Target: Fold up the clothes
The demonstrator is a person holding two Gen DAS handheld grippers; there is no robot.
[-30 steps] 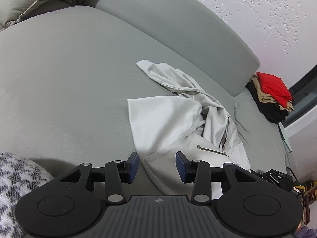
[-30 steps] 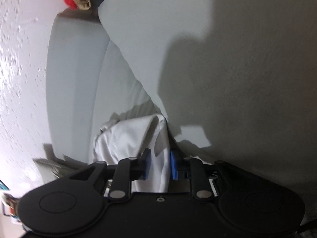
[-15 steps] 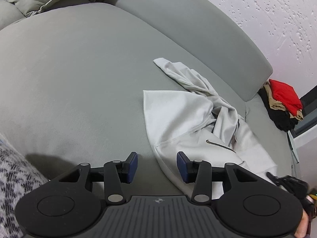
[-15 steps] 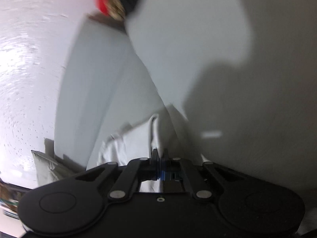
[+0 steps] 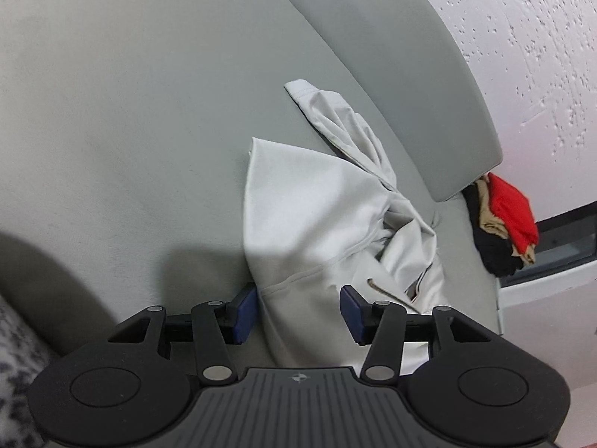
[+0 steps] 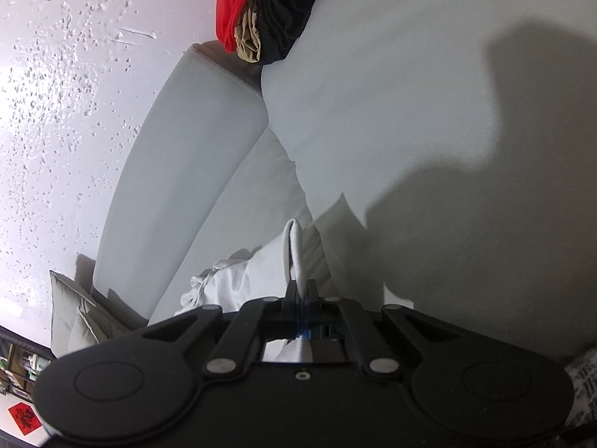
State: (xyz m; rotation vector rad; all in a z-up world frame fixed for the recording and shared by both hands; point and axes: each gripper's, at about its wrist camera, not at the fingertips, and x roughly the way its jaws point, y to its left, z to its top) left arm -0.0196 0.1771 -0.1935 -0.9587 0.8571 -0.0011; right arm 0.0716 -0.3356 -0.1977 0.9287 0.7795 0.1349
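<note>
My left hand-held gripper (image 5: 298, 308) stands wide open, its blue rubbery pads (image 5: 244, 310) straddling the near hem of the pale grey sweatshirt (image 5: 313, 220) without pinching it; the left pad sits just beside the cloth's edge. On the black plastic body I can make out a small round crosshair emblem, no lettering. My right hand-held gripper (image 6: 301, 291) is closed tight on an upright fold of the same pale grey sweatshirt (image 6: 261, 272), the cloth rising as a thin ridge between the pressed-together jaws.

The sweatshirt is soft, matte knit, lying crumpled on the seat of the grey fabric sofa (image 5: 130, 112). A dark curved swoosh-like logo (image 5: 388, 293) shows on it close to the right pad, and a stitched seam runs across the near part. One sleeve with a stitched cuff stretches to the far side, toward the smooth rounded backrest.

At the far right, beyond the end of the backrest, sits a stack of folded clothes in red, tan and black (image 5: 503, 231). Behind it is a white wall with a rough, pitted texture (image 5: 541, 56). In the right wrist view, a red square paper with a black character I cannot read (image 6: 23, 418) shows at the lower left edge.
</note>
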